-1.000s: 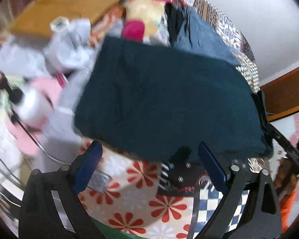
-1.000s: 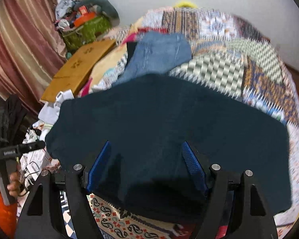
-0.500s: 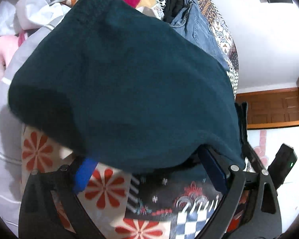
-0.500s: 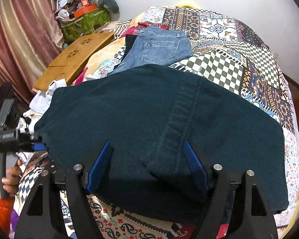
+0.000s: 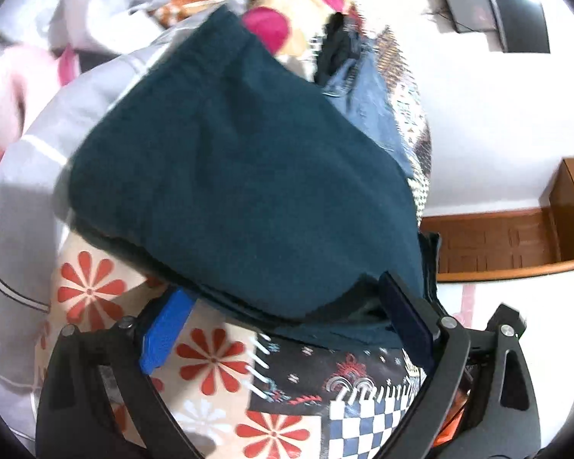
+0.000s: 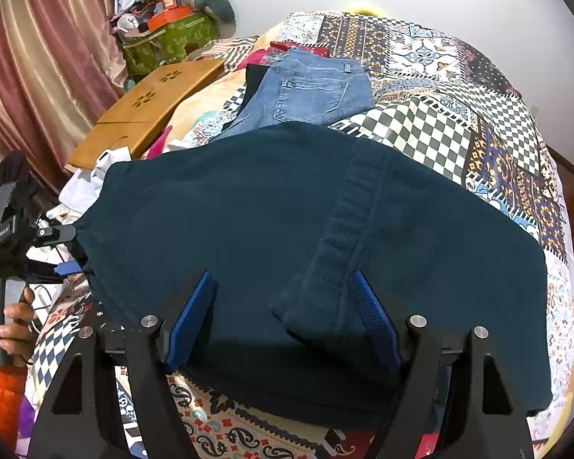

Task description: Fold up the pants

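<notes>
Dark teal pants (image 6: 248, 210) lie folded on the patchwork bedspread (image 6: 459, 95), a ribbed waistband flap (image 6: 336, 260) turned over on top. My right gripper (image 6: 283, 277) hovers open at their near edge, the flap lying between its blue pads without being pressed. At the pants' left corner my left gripper (image 6: 67, 250) is held by a hand (image 6: 15, 325). In the left wrist view the pants (image 5: 241, 176) fill the middle. The left gripper (image 5: 283, 287) stands open there, the near hem draped over its fingertips and not pinched.
Folded blue jeans (image 6: 310, 91) lie behind the pants. A wooden board (image 6: 145, 114) and a green bag (image 6: 168, 38) sit at the back left by the curtain. Grey and white cloth (image 5: 26, 191) is piled left of the pants. A wooden cabinet (image 5: 497, 241) stands beyond the bed.
My left gripper has dropped, rolled and closed in on the pants' edge, which now lies between its fingers. The waistband flap now lies folded over on top. The right gripper kept still.
</notes>
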